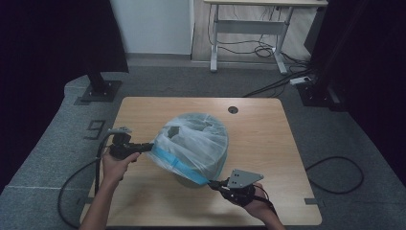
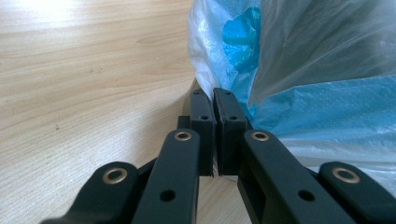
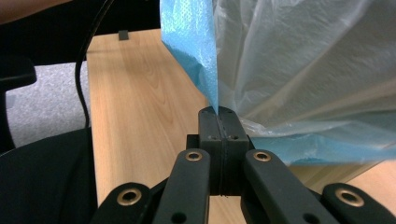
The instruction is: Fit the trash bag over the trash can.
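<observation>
A translucent white plastic bag (image 1: 196,143) with a blue band (image 1: 174,164) along its rim covers a rounded object in the middle of the wooden table (image 1: 258,129). My left gripper (image 1: 149,147) is shut on the bag's rim at the left, and the film (image 2: 219,70) runs up from between its closed pads. My right gripper (image 1: 210,182) is shut on the blue rim at the front right; in the right gripper view the blue film (image 3: 196,51) rises from the pinched pads. The band is stretched between both grippers.
A round cable hole (image 1: 233,109) sits near the table's far edge. Grey carpet surrounds the table, with a black cable loop (image 1: 335,175) at the right. A white desk frame (image 1: 249,28) and cables stand at the back. A dark stand base (image 1: 100,88) is at the far left.
</observation>
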Demonstrator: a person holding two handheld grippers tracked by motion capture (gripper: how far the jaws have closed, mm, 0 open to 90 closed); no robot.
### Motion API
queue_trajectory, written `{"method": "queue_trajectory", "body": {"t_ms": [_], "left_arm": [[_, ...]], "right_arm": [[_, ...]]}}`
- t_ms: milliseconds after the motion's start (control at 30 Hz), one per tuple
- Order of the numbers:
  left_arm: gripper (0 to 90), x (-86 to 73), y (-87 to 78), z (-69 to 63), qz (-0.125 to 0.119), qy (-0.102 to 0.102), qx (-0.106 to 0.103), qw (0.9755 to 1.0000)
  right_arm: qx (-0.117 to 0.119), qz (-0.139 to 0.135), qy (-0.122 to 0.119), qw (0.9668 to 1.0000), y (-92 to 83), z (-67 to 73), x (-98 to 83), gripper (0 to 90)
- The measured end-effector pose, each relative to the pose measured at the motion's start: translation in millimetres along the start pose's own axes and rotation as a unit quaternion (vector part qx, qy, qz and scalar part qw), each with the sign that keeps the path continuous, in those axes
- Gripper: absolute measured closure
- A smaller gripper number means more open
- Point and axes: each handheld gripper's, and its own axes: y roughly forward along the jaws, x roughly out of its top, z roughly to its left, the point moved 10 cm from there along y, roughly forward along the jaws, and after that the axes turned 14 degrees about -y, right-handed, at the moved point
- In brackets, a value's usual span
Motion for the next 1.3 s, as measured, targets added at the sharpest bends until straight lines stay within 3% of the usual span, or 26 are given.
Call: {"method": "queue_trajectory", "body": {"t_ms": [367,767,933,1300], "left_arm": [[87.0,-5.3,4.7,0.9,0.018,0.01,0.009,0.9997],[87.0,-9.8,13.5,0.7,0.031,0.009,0.011,0.9994],[87.0,-13.8,20.0,2.4,0.037,0.008,0.011,0.9992],[87.0,-23.0,28.0,10.2,0.05,-0.002,0.014,0.9986]], "right_arm": [[0.009,0.021,0.017,0.9996,9.1,4.6,-22.4,89.0],[0.0,0.041,0.047,0.9981,10.7,-4.1,-51.9,89.0],[-0.012,0.045,0.086,0.9952,9.0,-13.9,-71.2,89.0],[-0.028,0.079,0.104,0.9911,13.8,-20.4,-83.9,89.0]]}}
